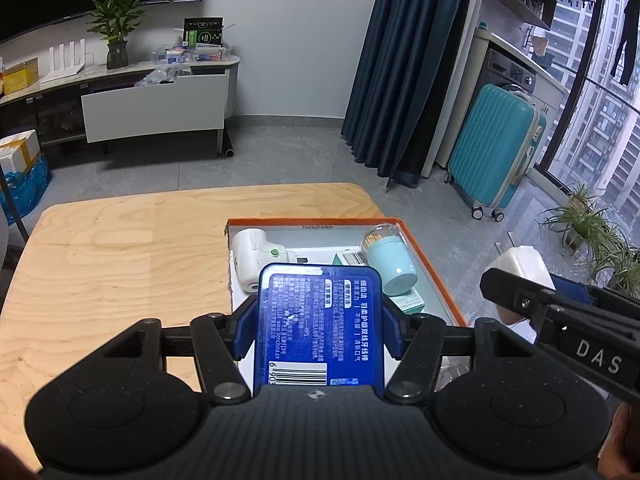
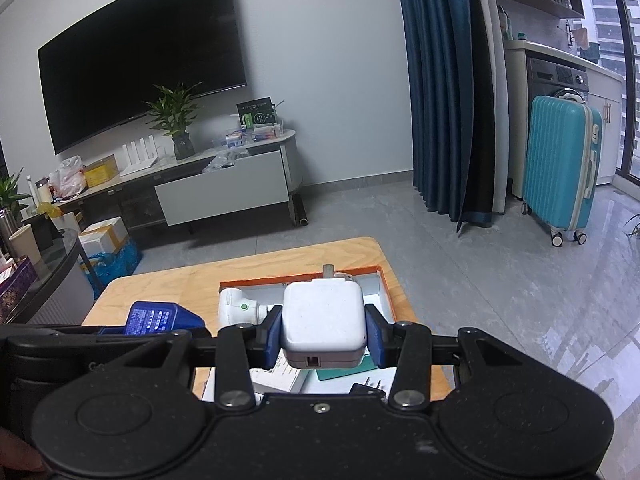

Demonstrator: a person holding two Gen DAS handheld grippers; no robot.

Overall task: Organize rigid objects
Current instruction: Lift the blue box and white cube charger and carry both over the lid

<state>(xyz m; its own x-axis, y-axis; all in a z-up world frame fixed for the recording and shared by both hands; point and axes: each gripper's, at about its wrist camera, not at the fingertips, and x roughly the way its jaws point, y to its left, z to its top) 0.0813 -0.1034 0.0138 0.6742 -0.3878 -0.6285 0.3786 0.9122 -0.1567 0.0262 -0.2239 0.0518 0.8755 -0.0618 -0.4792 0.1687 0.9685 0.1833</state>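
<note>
1. The left gripper (image 1: 318, 328) clamps a blue box (image 1: 318, 320) above the near end of the orange-rimmed tray (image 1: 432, 268).
2. The right gripper (image 2: 324, 338) pinches a white charger (image 2: 324, 320) over the same tray on the wooden table (image 1: 112, 248).

Table's left half (image 1: 100, 248) lies bare; the orange-rimmed box (image 1: 432, 264) is crowded.

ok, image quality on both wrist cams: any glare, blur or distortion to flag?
Left wrist: strong fisheye bending of the table edge; white glare on the blue box label, text still sharp; window bright. Right wrist: same curvature, TV bowed; white charger evenly lit; floor shows soft reflections. No motion blur in either.
</note>
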